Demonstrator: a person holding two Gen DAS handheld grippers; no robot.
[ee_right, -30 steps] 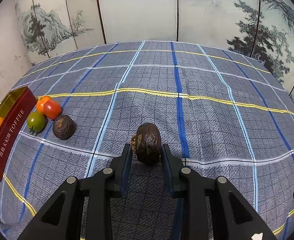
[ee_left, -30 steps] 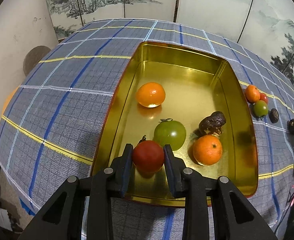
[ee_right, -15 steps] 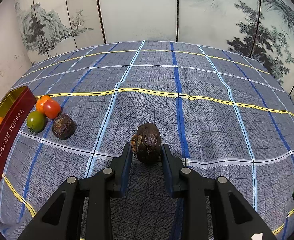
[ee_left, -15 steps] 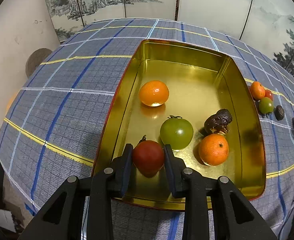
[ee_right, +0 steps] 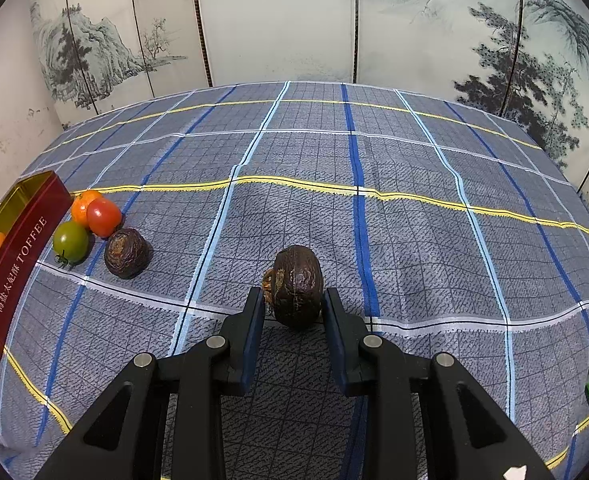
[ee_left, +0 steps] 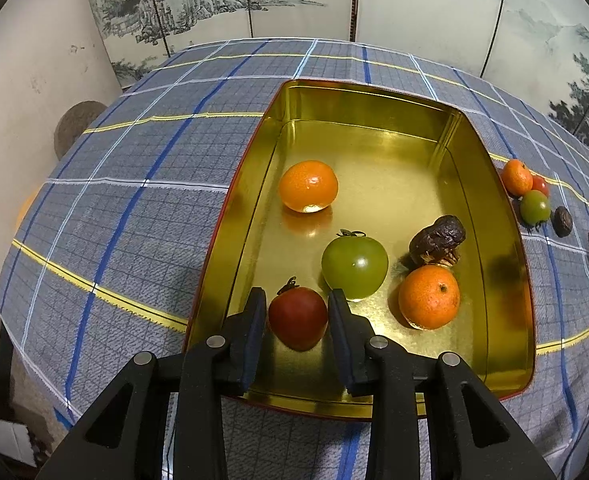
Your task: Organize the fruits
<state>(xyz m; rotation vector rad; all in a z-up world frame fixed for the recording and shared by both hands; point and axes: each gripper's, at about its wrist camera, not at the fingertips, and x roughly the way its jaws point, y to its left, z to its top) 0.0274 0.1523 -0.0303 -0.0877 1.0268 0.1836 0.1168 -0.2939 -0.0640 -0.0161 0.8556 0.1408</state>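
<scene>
My left tool [ee_left: 297,316] begins loosening around the red tomato [ee_left: 298,318] now lowered into the tin [ee_left: 490,216], while my right tool [ee_right: 294,304] clamps a dark wrinkled fruit [ee_right: 297,286].

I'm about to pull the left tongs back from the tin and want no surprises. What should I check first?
1. Red tomato inside the gold tin: ok.
2. Left tongs opening, tomato between them: ok.
3. Tomato resting on the tin floor, not hanging: cannot tell.
4. Right tongs shut on the dark wrinkled fruit: ok.
5. Free floor left in the tin: ok.
6. All fruit in the tin: not ok, a loose cluster lies on the tablecloth.
</scene>
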